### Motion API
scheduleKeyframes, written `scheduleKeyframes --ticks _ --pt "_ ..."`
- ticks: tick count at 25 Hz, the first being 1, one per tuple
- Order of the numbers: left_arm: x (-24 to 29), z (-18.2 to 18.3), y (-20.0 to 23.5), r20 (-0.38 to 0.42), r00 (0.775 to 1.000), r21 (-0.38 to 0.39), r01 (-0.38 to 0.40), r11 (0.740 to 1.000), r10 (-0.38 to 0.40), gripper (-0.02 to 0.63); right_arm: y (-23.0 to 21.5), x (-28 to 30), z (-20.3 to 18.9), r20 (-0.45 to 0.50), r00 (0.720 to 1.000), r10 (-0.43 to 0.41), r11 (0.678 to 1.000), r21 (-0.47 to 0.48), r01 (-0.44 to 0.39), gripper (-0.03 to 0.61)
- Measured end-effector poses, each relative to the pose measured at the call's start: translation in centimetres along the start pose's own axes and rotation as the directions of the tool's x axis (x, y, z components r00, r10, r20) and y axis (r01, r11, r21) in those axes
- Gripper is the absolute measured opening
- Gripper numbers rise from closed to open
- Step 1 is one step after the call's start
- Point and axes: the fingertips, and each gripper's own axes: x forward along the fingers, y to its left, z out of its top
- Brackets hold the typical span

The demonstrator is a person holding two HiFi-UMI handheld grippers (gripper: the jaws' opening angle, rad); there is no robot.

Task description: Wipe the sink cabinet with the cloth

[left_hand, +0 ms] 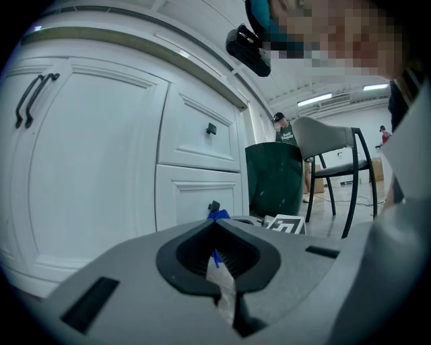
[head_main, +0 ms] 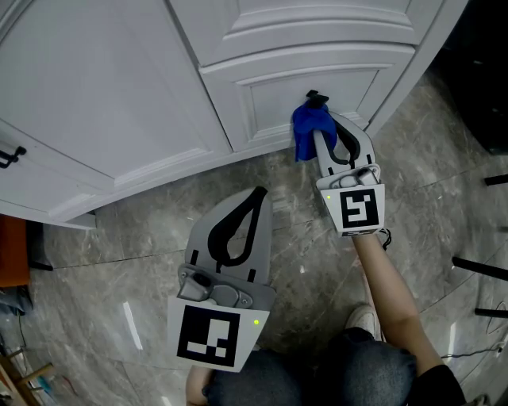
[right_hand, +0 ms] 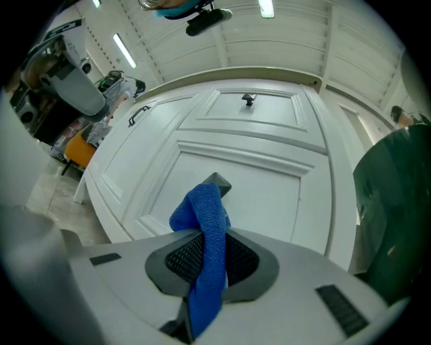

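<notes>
Blue cloth [head_main: 305, 133] is clenched by R gripper [head_main: 321, 112] at sink cabinet [head_main: 111, 87] drawer front, 1 o'clock — L gripper [head_main: 256, 197] closed, empty, 6 o'clock.

Floor [head_main: 143, 254]: grey marble-look tiles, glossy, w/ white light glints. Chair [left_hand: 330, 141] in bkgd, grey shell seat, thin black legs, just beside a dark green bin [left_hand: 273, 182]. Person in cap [left_hand: 283, 128] stands behind the bin. Ceiling [right_hand: 296, 34] white, w/ strip lights [right_hand: 267, 7]. Orange item [right_hand: 81, 153] far left, can't tell what.
</notes>
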Motion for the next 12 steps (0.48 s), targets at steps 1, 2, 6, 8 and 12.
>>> scheduleKeyframes --ticks 1,2,6,8,12 --pt "0.0 0.0 0.0 0.001 1.0 -0.001 0.0 1.0 0.0 0.006 -0.4 -0.1 -0.2 -0.002 1.0 -0.009 1.0 0.015 0.009 0.058" --pt "0.0 0.0 0.0 0.002 1.0 -0.004 0.002 1.0 -0.001 0.005 -0.8 -0.2 -0.4 -0.005 1.0 -0.023 0.999 0.029 0.023 0.058" --pt "0.0 0.0 -0.2 0.004 1.0 -0.008 0.009 1.0 -0.009 0.005 -2.6 -0.7 -1.0 -0.02 0.997 -0.073 0.997 0.015 0.073 0.058" --pt "0.0 0.0 -0.3 0.003 1.0 -0.006 0.012 1.0 -0.012 0.005 -3.2 -0.9 -1.3 -0.024 0.996 -0.086 0.996 -0.001 0.086 0.058" --pt "0.1 -0.1 -0.4 -0.002 1.0 -0.009 0.016 1.0 -0.016 0.005 -5.3 -1.5 -2.0 -0.042 0.99 -0.135 0.99 -0.04 0.133 0.058"
